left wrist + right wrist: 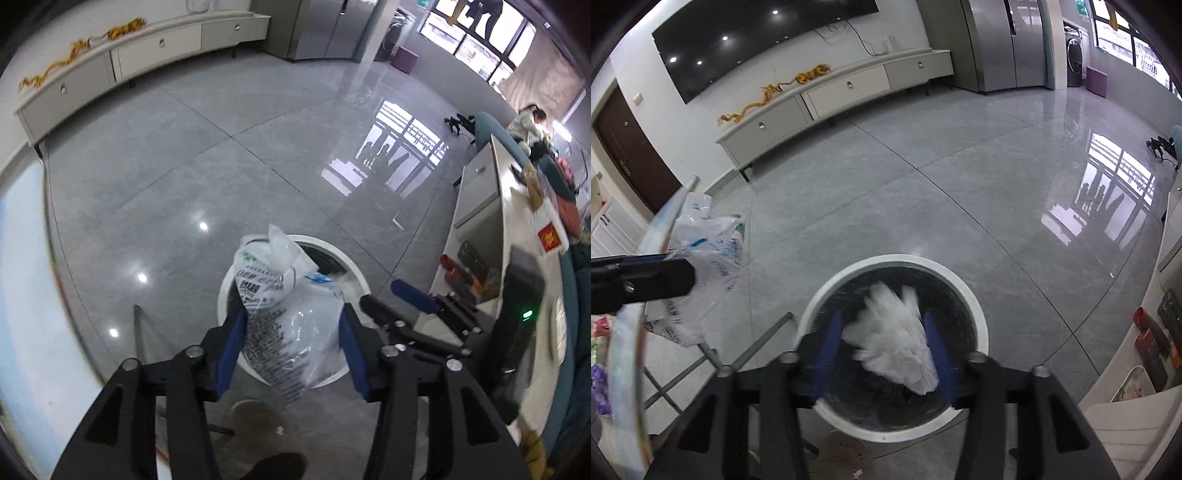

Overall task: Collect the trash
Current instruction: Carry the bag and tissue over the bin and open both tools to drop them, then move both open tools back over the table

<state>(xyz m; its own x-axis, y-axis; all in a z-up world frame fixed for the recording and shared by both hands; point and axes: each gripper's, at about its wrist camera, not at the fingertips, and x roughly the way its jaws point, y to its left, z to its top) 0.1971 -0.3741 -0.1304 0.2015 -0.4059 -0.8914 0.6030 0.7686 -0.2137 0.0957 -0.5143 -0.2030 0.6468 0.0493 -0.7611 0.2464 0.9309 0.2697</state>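
Over the white bin [979, 317] your spread left gripper [291, 332] straddles a light, slippery printed plastic bag [273, 295], your spread right gripper [882, 339] straddles soft white wrapping [897, 332]; pinch bunched folds.

Round white bin with black liner [980, 325] on grey tiled floor [923, 192] — crumpled white tissue [897, 332] above its mouth, printed clear plastic bag [713, 251] to its left.
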